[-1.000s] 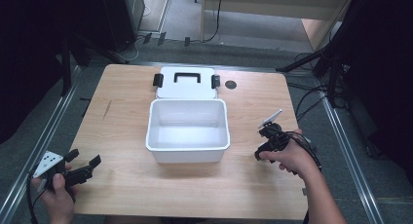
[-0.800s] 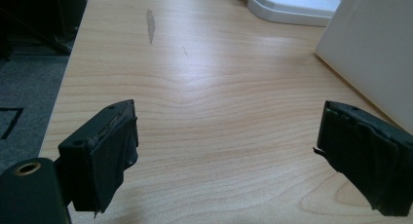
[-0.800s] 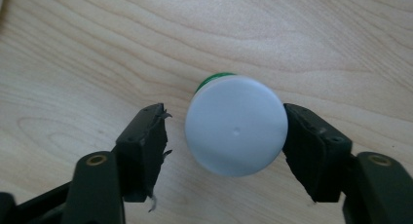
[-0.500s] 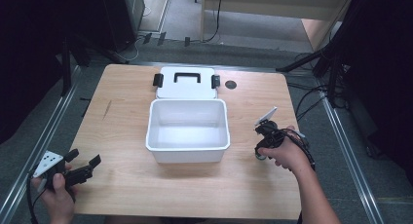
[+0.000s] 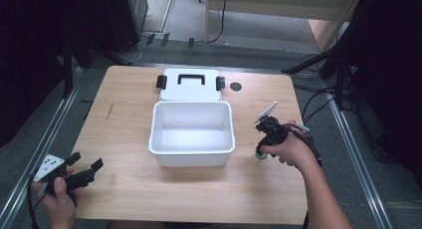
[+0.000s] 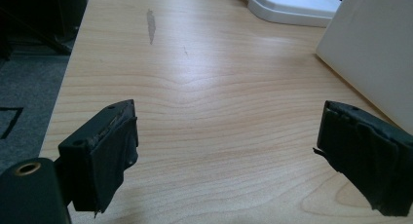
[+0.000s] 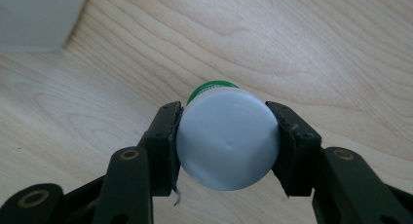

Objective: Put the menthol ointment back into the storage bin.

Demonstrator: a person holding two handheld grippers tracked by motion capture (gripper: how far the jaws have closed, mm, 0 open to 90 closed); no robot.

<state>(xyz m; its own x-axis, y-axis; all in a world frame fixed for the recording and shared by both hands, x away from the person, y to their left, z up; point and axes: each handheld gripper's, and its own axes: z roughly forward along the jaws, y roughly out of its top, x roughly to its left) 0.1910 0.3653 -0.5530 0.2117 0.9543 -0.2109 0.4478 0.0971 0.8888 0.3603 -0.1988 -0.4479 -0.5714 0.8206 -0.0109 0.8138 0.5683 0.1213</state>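
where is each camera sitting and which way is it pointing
High view: above the person's side, looking forward and down on the table; both forearms, left claw, right claw.
Left claw view: rides the left claw, looking low across the table; open jaws.
Right claw view: rides the right claw, facing the tabletop; jaws clamp a white-capped bottle.
Shared: the white bin.

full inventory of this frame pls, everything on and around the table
table: 1, light wood, centre.
bin: 1, white, open, empty, mid-table.
lid: 1, white, black handle and latches, flat beyond the bin.
bottle: 1, white cap, green band, clamped right of the bin.
disc: 1, dark, right of the lid.
floor: grey, cables at far right.
left gripper: black, open, near-left table corner.
right gripper: black, shut on the bottle.
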